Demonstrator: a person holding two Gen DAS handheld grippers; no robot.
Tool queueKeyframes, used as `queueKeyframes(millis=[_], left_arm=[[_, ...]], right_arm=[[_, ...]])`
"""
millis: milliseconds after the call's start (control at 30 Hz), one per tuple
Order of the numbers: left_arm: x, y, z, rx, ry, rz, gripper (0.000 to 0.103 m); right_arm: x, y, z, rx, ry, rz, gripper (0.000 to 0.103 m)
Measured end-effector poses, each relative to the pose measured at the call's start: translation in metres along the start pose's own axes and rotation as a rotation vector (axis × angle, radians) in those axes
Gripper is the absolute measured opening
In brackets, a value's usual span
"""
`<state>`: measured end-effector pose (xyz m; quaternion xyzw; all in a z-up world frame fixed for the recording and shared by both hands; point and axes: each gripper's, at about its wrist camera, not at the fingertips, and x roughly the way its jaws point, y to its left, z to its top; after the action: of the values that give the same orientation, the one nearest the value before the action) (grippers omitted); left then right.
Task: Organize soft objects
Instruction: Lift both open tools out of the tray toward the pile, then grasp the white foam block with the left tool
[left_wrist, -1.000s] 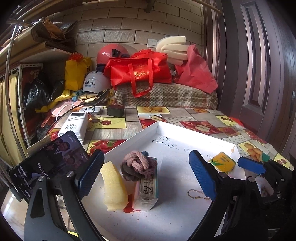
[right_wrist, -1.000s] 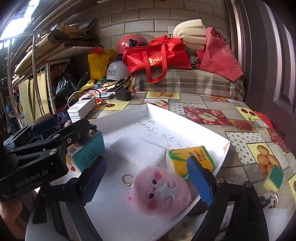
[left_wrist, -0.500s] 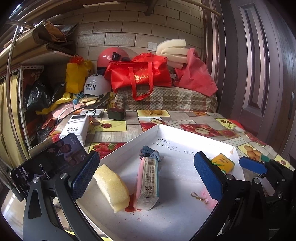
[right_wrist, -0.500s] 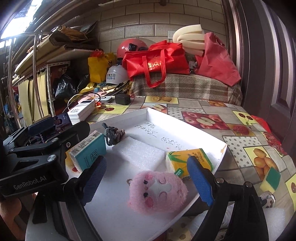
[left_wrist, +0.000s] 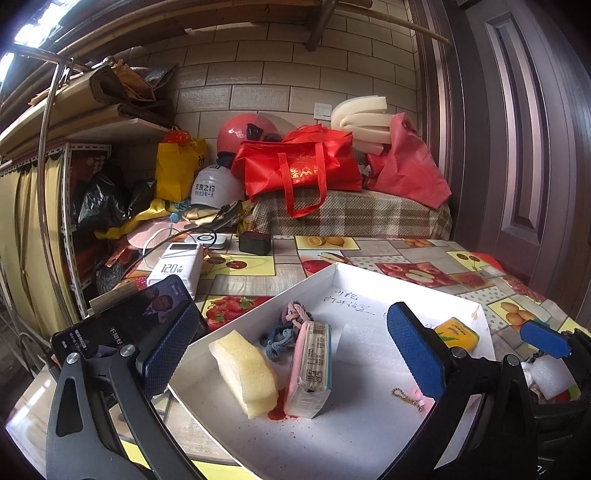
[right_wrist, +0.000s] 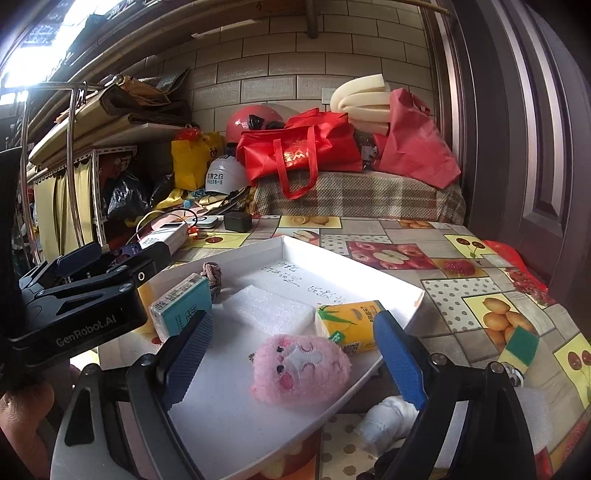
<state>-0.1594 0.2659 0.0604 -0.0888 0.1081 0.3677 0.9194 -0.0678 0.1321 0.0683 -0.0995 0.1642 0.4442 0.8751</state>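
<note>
Step in hand: I judge I'm between picks; most soft things already lie in the white tray (right_wrist: 413, 295), and neither set of tongs carries anything.
Left tongs (left_wrist: 291, 354): spread wide and empty, hovering over the near-left part of the tray, touching nothing I can see.
Right tongs (right_wrist: 295, 362): also wide apart and empty; the pink plush (right_wrist: 299, 369) sits between the pads in view, but I cannot tell whether either pad touches it.
In the tray, left view: yellow sponge (left_wrist: 243, 373) at 7 o'clock, the pink-and-teal tissue pack (left_wrist: 310, 369) just beside it on its right, the knotted rope toy (left_wrist: 286, 326) behind both at 11 o'clock.
In the tray, right view: white foam pad (right_wrist: 269, 308) mid-tray, yellow tissue pack (right_wrist: 351, 325) at 3 o'clock against the rim, plush just in front of it.
Still outside: a green-and-yellow sponge (right_wrist: 521, 347) on the fruit-print surface (right_wrist: 443, 280) at 3 o'clock of the tray, and a crumpled white soft item (right_wrist: 384, 424) at 5 o'clock, below the tray's near edge.
Next move, my judgement: swing the right tongs to the green sponge, straddle it, close gently since it will squash, then lift over the rim.
Risk: knocking the tray's edge on the way.
</note>
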Motion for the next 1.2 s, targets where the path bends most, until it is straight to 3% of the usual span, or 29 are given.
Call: queueKeyframes(millis=[167, 300, 467, 633, 800, 933, 1100, 1200], left_arm=[[-0.005, -0.013, -0.005, 0.046, 0.015, 0.027, 0.103], [-0.015, -0.028, -0.009, 0.085, 0.005, -0.029, 0.103], [-0.017, -0.048, -0.015, 0.059, 0.119, -0.175, 0.103], [-0.034, -0.081, -0.020, 0.183, 0.089, -0.268, 0.103], [-0.041, -0.100, -0.022, 0.206, 0.139, -0.486, 0.103], [-0.043, -0.136, -0.024, 0.305, 0.179, -0.611, 0.103], [-0.035, -0.187, -0.029, 0.434, 0.228, -0.676, 0.103], [-0.029, -0.214, -0.034, 0.486, 0.247, -0.659, 0.103]], right_arm=[[-0.021, -0.004, -0.008, -0.017, -0.026, -0.023, 0.089], [-0.039, -0.009, -0.013, -0.019, -0.049, 0.006, 0.089], [-0.061, -0.059, -0.019, 0.134, -0.077, 0.001, 0.089], [-0.070, -0.132, -0.027, 0.263, -0.025, -0.092, 0.089], [-0.083, -0.196, -0.037, 0.384, -0.012, -0.130, 0.089], [-0.090, -0.225, -0.047, 0.483, -0.027, -0.130, 0.089], [-0.087, -0.243, -0.056, 0.590, -0.024, -0.066, 0.089], [-0.089, -0.253, -0.063, 0.656, -0.034, -0.042, 0.089]])
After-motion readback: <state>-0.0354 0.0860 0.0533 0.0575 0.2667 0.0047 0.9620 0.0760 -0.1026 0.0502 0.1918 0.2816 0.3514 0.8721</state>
